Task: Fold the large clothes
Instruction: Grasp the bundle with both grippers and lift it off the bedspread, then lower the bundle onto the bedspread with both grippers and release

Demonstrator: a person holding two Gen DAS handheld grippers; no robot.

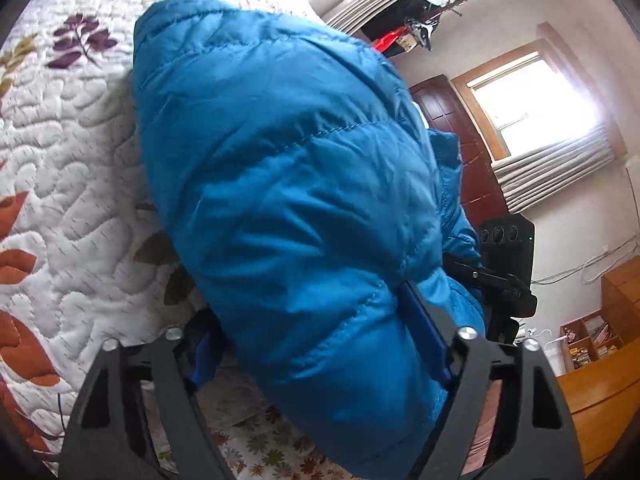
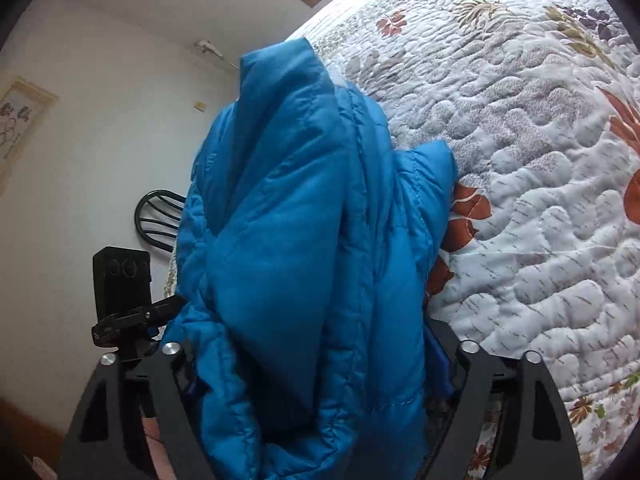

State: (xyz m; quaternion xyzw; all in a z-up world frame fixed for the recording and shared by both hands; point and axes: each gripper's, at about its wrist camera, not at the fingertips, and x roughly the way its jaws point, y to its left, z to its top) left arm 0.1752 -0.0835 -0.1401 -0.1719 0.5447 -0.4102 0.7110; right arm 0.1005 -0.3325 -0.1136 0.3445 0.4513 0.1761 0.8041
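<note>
A puffy blue quilted jacket (image 1: 288, 184) is bunched into a thick bundle that stretches away from me over the flowered quilt (image 1: 68, 168). My left gripper (image 1: 312, 320) has the bundle filling its jaws, with the blue pads (image 1: 430, 332) pressed into the fabric. In the right wrist view the same jacket (image 2: 296, 240) fills my right gripper (image 2: 312, 356) down to the base of its fingers (image 2: 476, 392). Each view shows the other gripper's black camera housing (image 1: 506, 240) (image 2: 120, 280) close alongside. The jacket's far end rests on or just above the bed; I cannot tell which.
The bed quilt (image 2: 532, 184) spreads wide beside the jacket. A bright window (image 1: 528, 96), a dark wooden door (image 1: 452, 128), a coat rack (image 1: 420, 28) and a wooden cabinet (image 1: 600, 392) stand on one side. A black chair (image 2: 156, 220) stands against the white wall.
</note>
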